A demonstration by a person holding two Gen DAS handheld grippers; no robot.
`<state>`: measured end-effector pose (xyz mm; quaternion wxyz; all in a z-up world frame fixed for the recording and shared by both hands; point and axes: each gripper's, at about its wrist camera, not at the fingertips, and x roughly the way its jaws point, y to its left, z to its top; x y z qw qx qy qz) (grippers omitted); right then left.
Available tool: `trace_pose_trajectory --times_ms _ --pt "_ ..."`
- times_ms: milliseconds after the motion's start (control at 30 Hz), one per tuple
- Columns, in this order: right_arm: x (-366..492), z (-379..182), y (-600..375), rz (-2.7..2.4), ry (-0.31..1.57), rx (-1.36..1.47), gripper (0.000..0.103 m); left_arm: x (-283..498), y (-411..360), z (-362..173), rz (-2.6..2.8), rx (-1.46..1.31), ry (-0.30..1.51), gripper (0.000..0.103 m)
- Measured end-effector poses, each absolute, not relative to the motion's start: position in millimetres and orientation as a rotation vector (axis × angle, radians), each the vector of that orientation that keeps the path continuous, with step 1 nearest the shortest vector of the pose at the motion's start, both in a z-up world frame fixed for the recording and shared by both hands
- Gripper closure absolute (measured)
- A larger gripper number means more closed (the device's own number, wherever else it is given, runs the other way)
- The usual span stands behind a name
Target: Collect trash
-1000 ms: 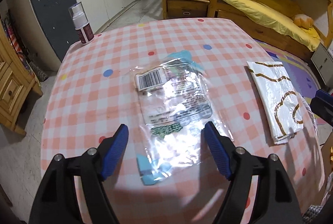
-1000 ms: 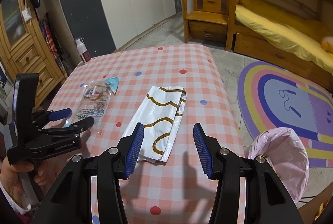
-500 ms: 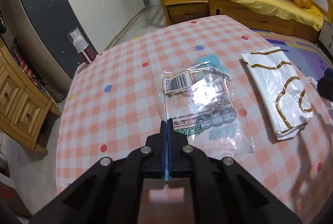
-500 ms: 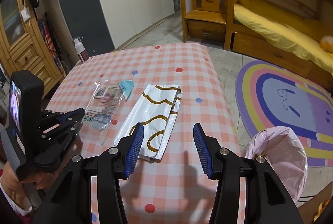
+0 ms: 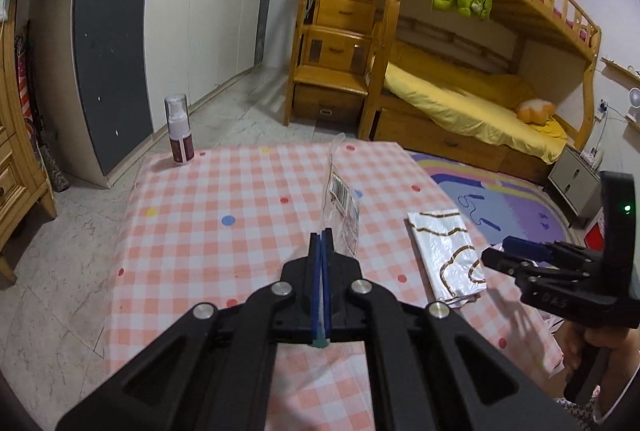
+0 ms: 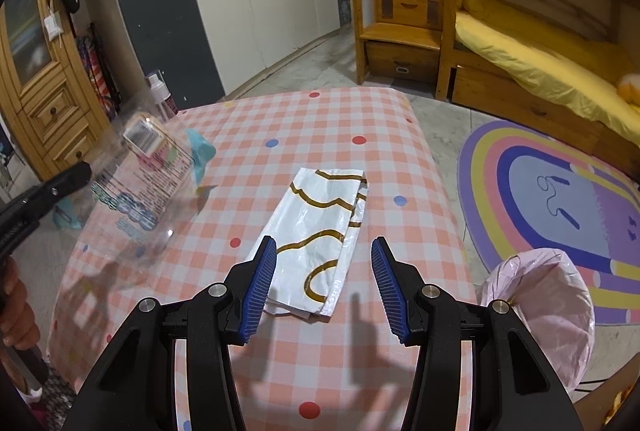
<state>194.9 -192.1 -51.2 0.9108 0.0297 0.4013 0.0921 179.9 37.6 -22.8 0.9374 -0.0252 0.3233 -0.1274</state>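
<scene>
Left gripper point(image 5: 321, 243): jaws clenched flat on one edge of the clear crinkly plastic wrapper with a barcode label point(image 5: 341, 207). Wrapper is off the pink-and-white checked tablecloth point(image 5: 224, 215) and hangs in the air from the blue pads, seen edge-on in the left wrist view and as a blurred broad sheet at the left of the right wrist view point(image 6: 140, 183).

Right gripper point(image 6: 323, 285): jaws parted, nothing between them, poised above the near end of the folded white plastic bag with brown wavy lines point(image 6: 320, 235), which lies flat on the cloth.

Step in hand, as judged: carry the wrapper to the bin lined with a pink bag point(image 6: 540, 315), on the floor beside the table's right edge. To do it well:
- keep the clamp tight; thin film held by one edge could slip or swing
- pass above the white bag and clear of the right gripper
- let go only when the wrapper hangs over the bin mouth, since light film drifts.

White pump bottle with dark red label point(image 5: 179, 130) stands at the far corner, well apart.
</scene>
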Motion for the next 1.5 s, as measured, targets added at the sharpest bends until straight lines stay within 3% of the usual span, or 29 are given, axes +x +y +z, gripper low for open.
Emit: trace_pose_trajectory --times_ms 300,833,900,1000,1067,1100,1500 --pt "195.7 -53.0 -191.3 0.187 0.837 0.056 0.052 181.0 1.8 -30.3 -0.219 0.144 0.648 0.103" --pt "208.4 -83.1 -188.0 0.207 0.970 0.077 0.052 195.4 5.2 -38.4 -0.187 0.047 0.706 0.103" --pt "210.2 -86.9 -183.6 0.218 0.986 0.069 0.055 195.4 8.6 -38.5 -0.185 0.038 0.710 0.103" --pt "209.2 -87.6 -172.5 0.213 0.976 0.008 0.069 195.3 12.7 -37.8 -0.181 0.029 0.712 0.103" --pt "208.0 -86.8 -165.6 0.227 0.970 -0.024 0.096 195.1 13.6 -37.7 -0.176 0.026 0.712 0.103" --pt "207.3 -85.7 -164.0 0.233 0.968 -0.022 0.100 194.9 14.4 -37.7 -0.176 0.023 0.712 0.103" --pt "163.0 -27.6 -212.1 0.150 0.735 0.017 0.101 181.5 0.2 -27.7 -0.289 -0.067 0.690 0.103"
